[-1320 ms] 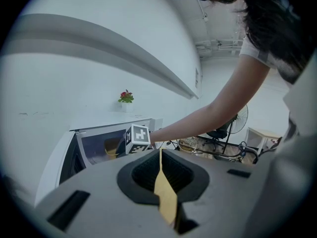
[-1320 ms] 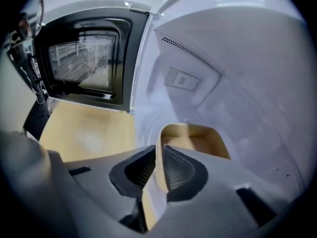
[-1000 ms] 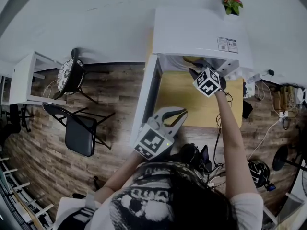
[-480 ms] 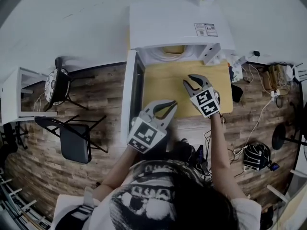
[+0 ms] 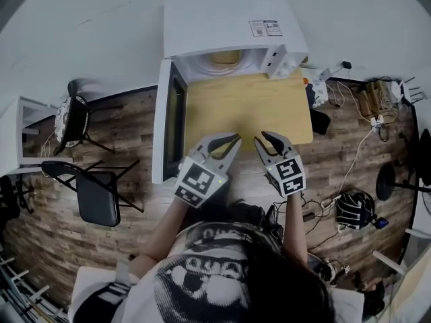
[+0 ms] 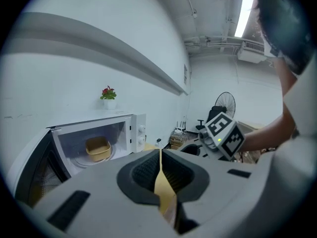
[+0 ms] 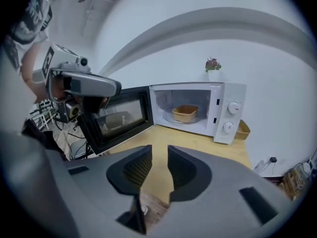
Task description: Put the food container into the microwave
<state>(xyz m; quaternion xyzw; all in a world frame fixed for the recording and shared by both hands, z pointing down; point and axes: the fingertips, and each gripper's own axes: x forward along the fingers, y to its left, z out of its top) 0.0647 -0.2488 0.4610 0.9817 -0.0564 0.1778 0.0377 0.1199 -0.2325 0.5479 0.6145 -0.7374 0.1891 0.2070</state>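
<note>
Tan food container (image 7: pixel 185 113) upright on turntable (image 7: pixel 170 118) inside open microwave (image 7: pixel 227 114), long axis across the cavity. Left gripper (image 6: pixel 159 157) pinched nearly closed, empty; right gripper (image 7: pixel 159 157) narrowly parted, empty, above wooden table (image 7: pixel 198 143).

The microwave (image 5: pixel 229 25) sat at the back of the desk (image 5: pixel 249 106), its door (image 5: pixel 168 130) swung out to the left. The container (image 7: pixel 185 113) was inside it, and a plant (image 7: pixel 213 65) stood on top. The left gripper (image 5: pixel 227 147) and right gripper (image 5: pixel 261 140) hung side by side over the desk's front edge.

Wooden table (image 5: pixel 249 110) — microwave (image 5: pixel 229 22), maybe bowl (image 7: pixel 242 129)
</note>
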